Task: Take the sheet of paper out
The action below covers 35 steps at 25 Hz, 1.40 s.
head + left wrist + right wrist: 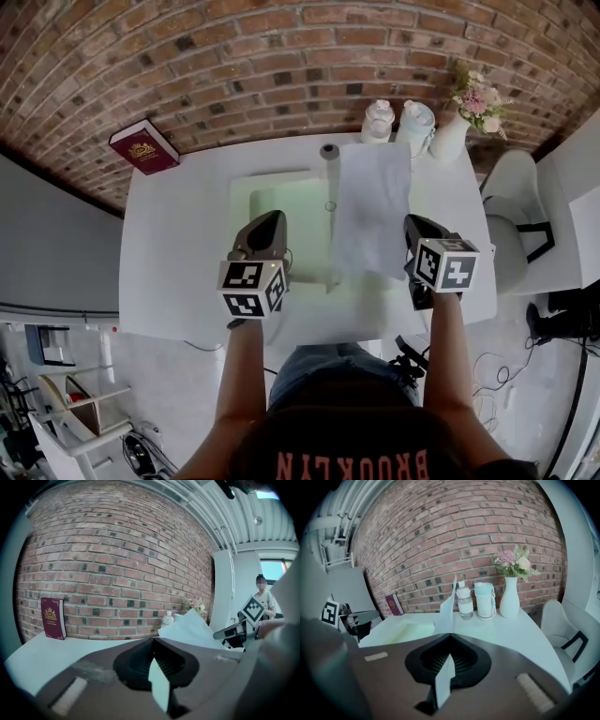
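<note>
White sheet of paper (372, 206) edge-pinched in right hand-held gripper (450, 638), above table (178, 234); left hand-held gripper (153, 641) tight on green folder (281, 202).

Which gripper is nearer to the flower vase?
Right. The right gripper is on the same side as the flower vase; the left gripper is across the sheet of paper, farther away.

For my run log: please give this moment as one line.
right gripper: shut on sheet of paper | left gripper: shut on green folder | sheet: raised
</note>
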Tool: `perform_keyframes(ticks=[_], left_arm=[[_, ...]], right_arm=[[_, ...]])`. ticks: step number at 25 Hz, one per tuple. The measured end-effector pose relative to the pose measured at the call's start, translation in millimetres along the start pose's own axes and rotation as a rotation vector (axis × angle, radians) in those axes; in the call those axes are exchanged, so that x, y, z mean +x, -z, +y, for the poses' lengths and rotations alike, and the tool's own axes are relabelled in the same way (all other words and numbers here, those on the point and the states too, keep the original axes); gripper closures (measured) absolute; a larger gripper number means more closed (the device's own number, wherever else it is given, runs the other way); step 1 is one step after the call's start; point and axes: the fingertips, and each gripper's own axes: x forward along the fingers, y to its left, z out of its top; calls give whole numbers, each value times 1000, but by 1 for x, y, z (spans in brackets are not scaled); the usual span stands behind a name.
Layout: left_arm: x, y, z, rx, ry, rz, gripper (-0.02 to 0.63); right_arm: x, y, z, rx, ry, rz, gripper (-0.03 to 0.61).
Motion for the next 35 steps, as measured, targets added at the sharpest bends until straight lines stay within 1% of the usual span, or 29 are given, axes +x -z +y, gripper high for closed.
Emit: perform_keyframes(ticks=[5, 13, 19, 24, 29, 32, 35], left_arm=[[-14, -22, 5, 22, 11, -57, 617], [-46, -62, 26, 48, -18, -149, 617], [-62, -92, 31, 101, -19, -210, 617], [-75, -121, 38, 127, -29, -273, 617], [-87, -142, 53, 159, -74, -329, 617], [-94, -155, 60, 169, -95, -373, 617], [-101, -171, 62, 174, -101, -437, 617]], right_arm=[[-17, -25, 23, -27, -5, -87, 575], [-37, -54, 57, -45, -3, -179, 575], [-54, -84, 75, -55, 4, -269, 575], [-71, -118, 88, -74, 7, -384, 575], [-89, -146, 99, -115, 12, -516, 575], [-101, -161, 106, -159, 24, -600, 575], [-114, -175, 112, -219, 48, -685, 575]])
